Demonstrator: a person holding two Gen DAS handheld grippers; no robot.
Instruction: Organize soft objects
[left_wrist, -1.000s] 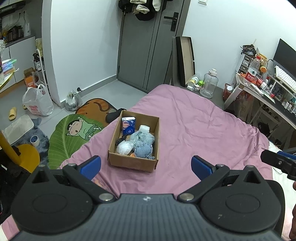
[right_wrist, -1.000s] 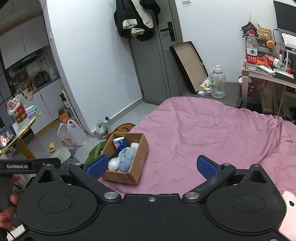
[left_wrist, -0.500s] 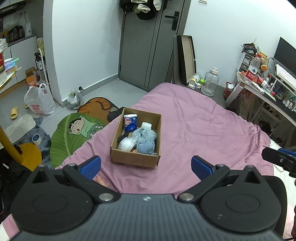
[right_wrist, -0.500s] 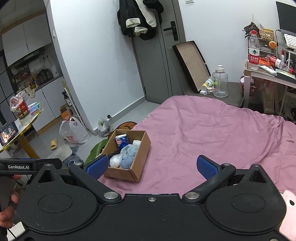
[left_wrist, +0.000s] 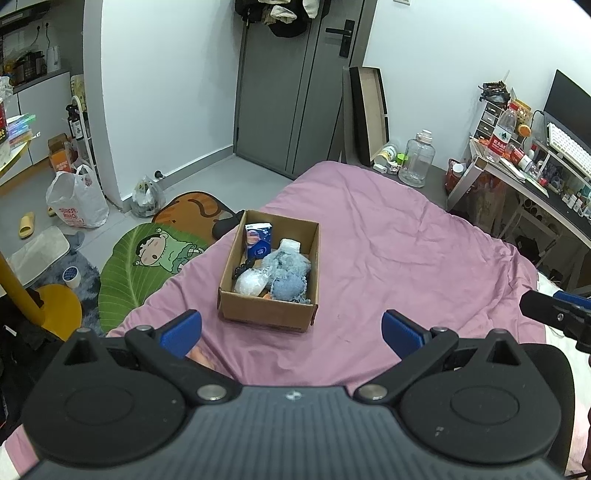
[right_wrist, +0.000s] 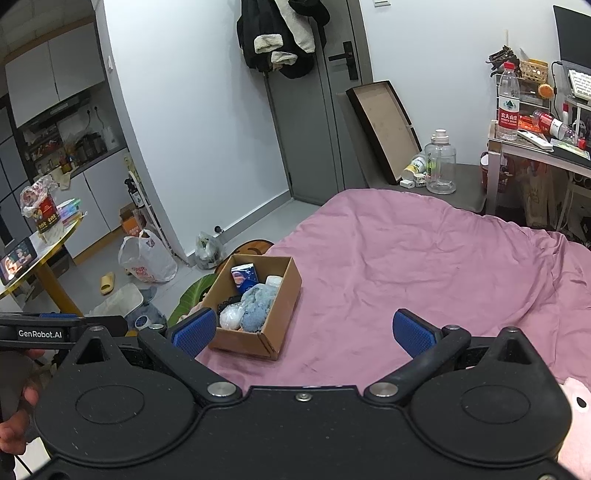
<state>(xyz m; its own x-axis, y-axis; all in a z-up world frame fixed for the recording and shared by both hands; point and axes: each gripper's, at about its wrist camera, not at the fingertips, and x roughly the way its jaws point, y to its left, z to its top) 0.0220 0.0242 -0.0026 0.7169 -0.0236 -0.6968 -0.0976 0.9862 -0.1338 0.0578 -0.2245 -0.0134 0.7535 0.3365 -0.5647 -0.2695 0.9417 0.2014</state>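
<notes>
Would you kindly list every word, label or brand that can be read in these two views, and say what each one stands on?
"GenRobot.AI": white print on the black side of the left gripper, seen from the right wrist view.
Water bottle: red label with white characters, too small to read.
White plastic bag: red print, blurred.
Blue carton in the cardboard box: print too small to read.
Red snack bag: unreadable.

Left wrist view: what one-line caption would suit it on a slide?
Open left gripper hovers over a pink bedspread, facing a cardboard box of soft items.
</notes>
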